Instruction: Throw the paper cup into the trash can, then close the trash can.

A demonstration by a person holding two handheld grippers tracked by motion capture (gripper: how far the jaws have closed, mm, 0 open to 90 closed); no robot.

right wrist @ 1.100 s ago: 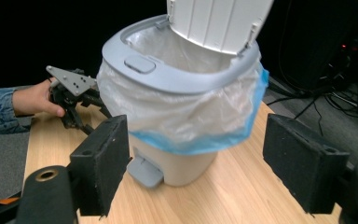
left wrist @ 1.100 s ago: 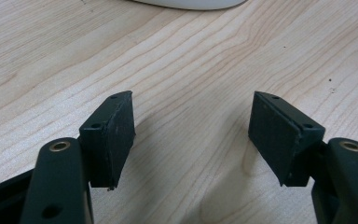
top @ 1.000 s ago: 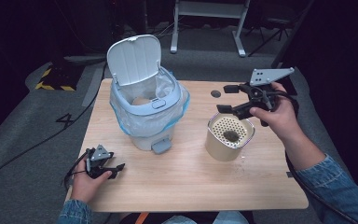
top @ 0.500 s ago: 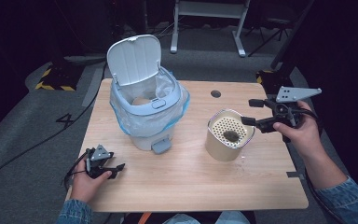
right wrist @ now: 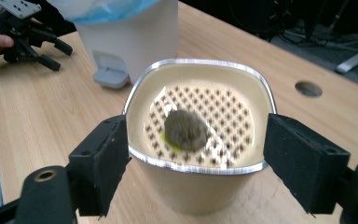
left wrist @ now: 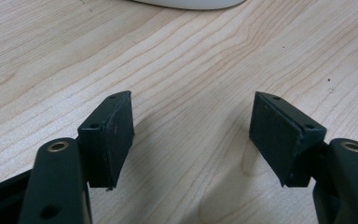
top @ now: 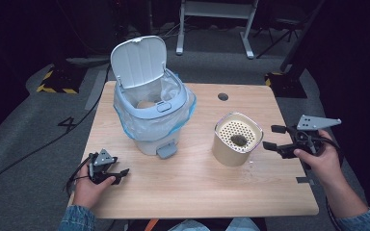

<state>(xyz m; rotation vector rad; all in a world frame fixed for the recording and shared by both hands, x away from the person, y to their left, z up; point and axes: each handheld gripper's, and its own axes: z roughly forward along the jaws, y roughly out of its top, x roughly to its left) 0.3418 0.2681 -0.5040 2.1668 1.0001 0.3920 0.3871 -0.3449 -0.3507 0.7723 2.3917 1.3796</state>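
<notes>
A beige container (top: 231,154) with a metal rim and a perforated insert stands right of the table's middle, and a dark lump (top: 239,140) lies on the insert. My right gripper (top: 269,136) hovers just right of it, open and pointing at it, not touching. In the right gripper view the open jaws (right wrist: 196,163) frame the container (right wrist: 200,191) and the lump (right wrist: 185,129), with nothing in their grip. My left gripper (top: 122,175) rests open at the front left, and between its jaws (left wrist: 191,135) is bare wood.
A white pedal bin (top: 149,120) with a blue-edged liner and a raised lid (top: 137,60) stands at the back left, its pedal (top: 166,151) facing the front. A cable hole (top: 223,96) lies behind the container. The table's right edge (top: 303,180) is close to my right hand.
My right gripper has come down and toward the near side, from above the container's far right to a spot level with its right wall. The left gripper has not moved.
</notes>
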